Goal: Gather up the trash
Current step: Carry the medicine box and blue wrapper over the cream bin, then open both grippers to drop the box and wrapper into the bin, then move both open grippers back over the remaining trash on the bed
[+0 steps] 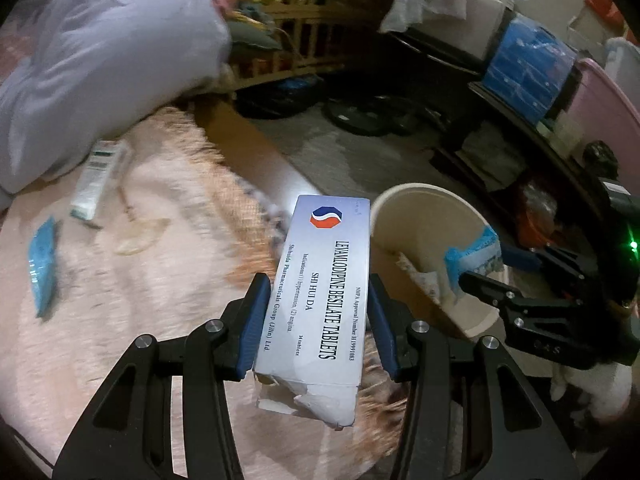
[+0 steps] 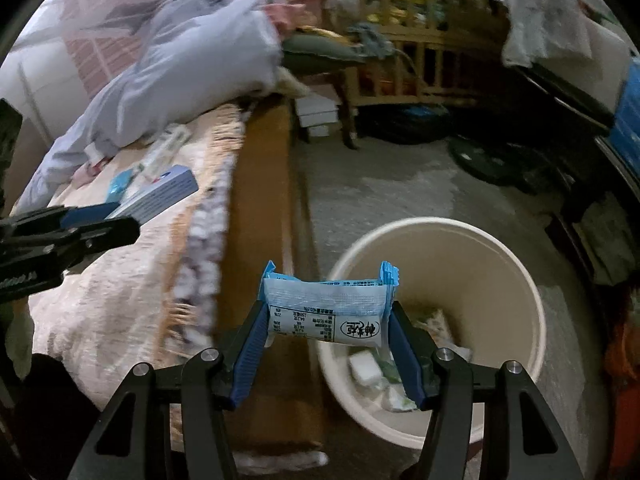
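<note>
Left gripper: fingers part-spread, pinching the tablet box by its sides. Right gripper: fingers likewise part-spread, pinching a blue wrapper at the bin's rim.

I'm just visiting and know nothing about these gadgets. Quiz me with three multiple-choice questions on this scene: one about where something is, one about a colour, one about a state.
1. Where does the bin stand?
A. on the floor beside the bed
B. on the bed
C. on a shelf

2. What colour is the snack wrapper in the right hand-held gripper?
A. red
B. light blue and white
C. black

3. The tablet box in the left hand-held gripper is:
A. lying loose on the blanket
B. already in the bin
C. clamped, its near end torn

Answers: 1 A, its base rests on the floor by the bed edge. 2 B, blue edges, white label. 3 C, pads press both sides.
</note>
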Available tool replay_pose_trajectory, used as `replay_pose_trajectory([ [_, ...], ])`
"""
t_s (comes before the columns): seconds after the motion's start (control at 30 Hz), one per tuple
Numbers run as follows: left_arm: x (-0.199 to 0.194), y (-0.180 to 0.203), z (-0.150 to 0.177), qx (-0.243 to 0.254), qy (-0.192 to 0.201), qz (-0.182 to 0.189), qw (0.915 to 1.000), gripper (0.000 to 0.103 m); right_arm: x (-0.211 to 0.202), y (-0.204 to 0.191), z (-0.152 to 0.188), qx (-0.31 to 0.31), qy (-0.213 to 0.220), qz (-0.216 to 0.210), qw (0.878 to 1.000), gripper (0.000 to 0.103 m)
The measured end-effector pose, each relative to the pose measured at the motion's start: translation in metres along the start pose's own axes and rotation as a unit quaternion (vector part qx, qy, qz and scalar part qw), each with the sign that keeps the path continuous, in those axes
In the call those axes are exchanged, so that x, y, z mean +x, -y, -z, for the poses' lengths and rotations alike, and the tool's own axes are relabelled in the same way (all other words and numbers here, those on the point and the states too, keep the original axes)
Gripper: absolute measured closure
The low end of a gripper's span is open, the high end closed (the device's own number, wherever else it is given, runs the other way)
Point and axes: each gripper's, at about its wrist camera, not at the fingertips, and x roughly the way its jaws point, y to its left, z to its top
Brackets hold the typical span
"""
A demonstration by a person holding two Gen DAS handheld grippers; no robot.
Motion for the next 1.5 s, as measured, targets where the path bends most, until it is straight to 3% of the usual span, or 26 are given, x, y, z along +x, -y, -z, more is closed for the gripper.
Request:
replay_pose_trajectory([
  [0.17,0.019,0.026,-0.007,0.003,-0.016,0.032,0.9994,0.057,0.001,0.032,0.008,0.028,-0.006,0.029,0.999,0.046],
  [0.43,0.045,0.058,-0.02,-0.007,-0.033,0.073,0.9968,0.056,0.014,0.074,0.023,0.082,-0.021,0.039,0.996,0.046],
  [0.57,0.05,0.063,-0.025,-0.027,-0.03,0.111,0.993,0.055,0.016,0.087,0.025,0.101,-0.02,0.053,0.993,0.037],
  [0.67,0.053,0.06,-0.027,-0.035,-0.036,0.115,0.9921,0.053,0.015,0.092,0.026,0.116,-0.017,0.058,0.991,0.028],
  [0.97,0.033,0.028,-0.018,-0.04,-0.03,0.062,0.9968,0.053,0.015,0.078,0.024,0.099,-0.017,0.048,0.994,0.028],
  [1.5,-0.015,-0.07,0.015,-0.067,-0.001,-0.049,0.9966,0.053,0.008,-0.011,-0.006,0.03,0.006,-0.001,1.0,0.028],
])
